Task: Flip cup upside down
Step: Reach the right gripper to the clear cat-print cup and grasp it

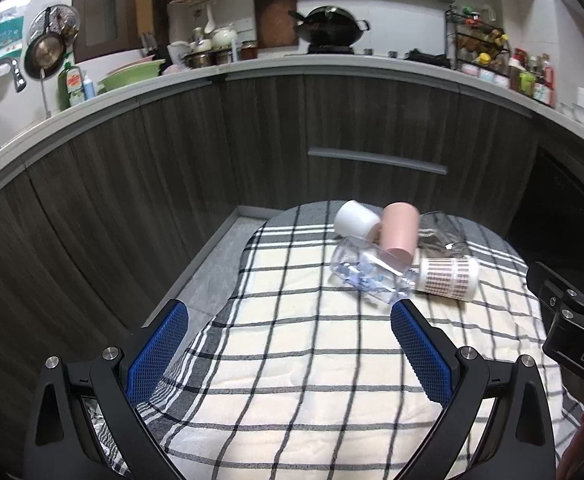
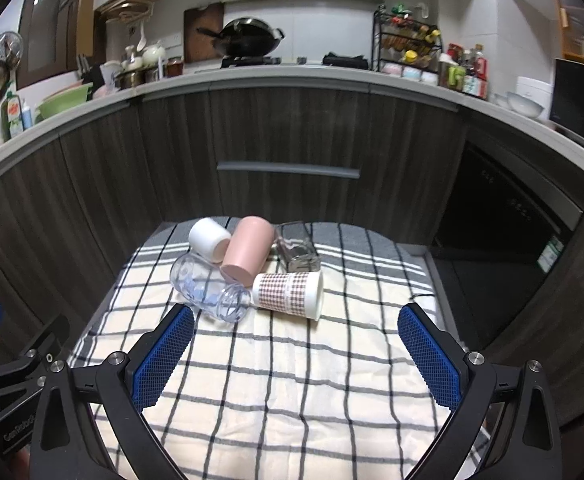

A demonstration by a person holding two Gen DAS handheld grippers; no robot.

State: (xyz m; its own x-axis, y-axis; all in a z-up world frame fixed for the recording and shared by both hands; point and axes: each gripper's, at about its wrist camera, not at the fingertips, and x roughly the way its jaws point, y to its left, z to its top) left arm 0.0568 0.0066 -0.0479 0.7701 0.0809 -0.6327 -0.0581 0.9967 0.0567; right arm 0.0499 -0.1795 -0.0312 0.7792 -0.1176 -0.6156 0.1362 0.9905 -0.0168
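Lying toppled together on a checked cloth [image 2: 292,380], five cups touch: matte pink cup [image 2: 248,254], white cup [image 2: 209,244], patterned paper cup [image 2: 290,294], and two clear ones. Both grippers, left gripper [image 1: 288,354] and right gripper [image 2: 294,354], hover wide open, blue mesh-textured pads [image 2: 164,356] empty.

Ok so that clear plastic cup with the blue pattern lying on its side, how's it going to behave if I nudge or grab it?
The clear cup lies on its side on the checked cloth, so a nudge would probably roll it. It looks thin-walled and empty, likely light and a bit squeezable. It rests against the pink cup and the checked-pattern cup, so moving it may shift them too.
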